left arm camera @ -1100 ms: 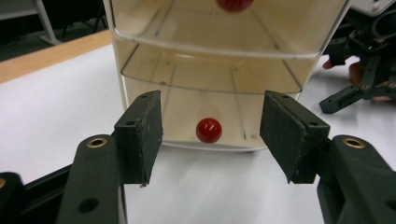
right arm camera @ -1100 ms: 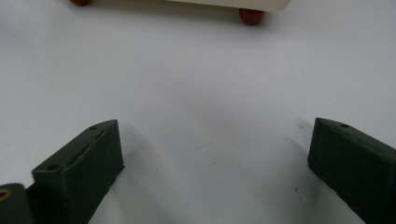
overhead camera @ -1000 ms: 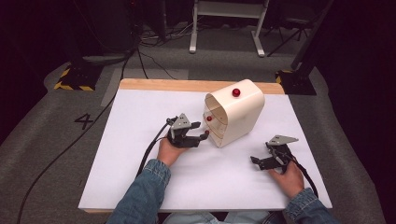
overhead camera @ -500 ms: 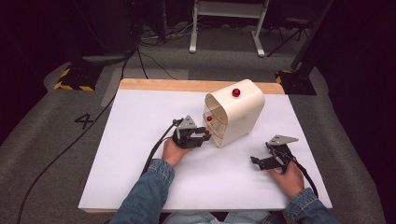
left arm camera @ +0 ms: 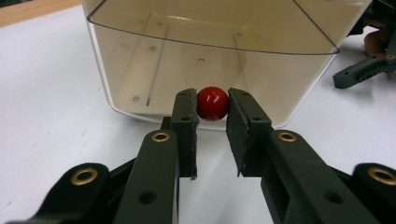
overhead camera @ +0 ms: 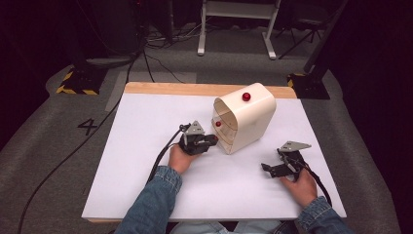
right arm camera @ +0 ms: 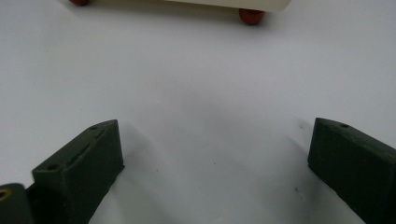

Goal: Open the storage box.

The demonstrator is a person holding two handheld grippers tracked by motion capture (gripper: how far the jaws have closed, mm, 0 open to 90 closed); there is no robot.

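Red knob (left arm camera: 212, 103) at frame centre was pinched by left hand-held gripper (left arm camera: 211, 122); right hand-held gripper (right arm camera: 212, 158) sat spread over desk (right arm camera: 196, 84).

digit "4" (overhead camera: 88, 126) marked in dark on grey floor (overhead camera: 58, 146), left of table; no other readable text.

The white surface (overhead camera: 141, 161) lies beneath the left tongs (overhead camera: 210, 141) and right tongs (overhead camera: 267, 168), with its wooden strip (overhead camera: 165, 88) beyond them. Left of the left tongs, the grey floor (overhead camera: 44, 146) bears a "4" mark (overhead camera: 89, 126). A striped base (overhead camera: 78, 84) and a white stand (overhead camera: 200, 29) lie farther off.
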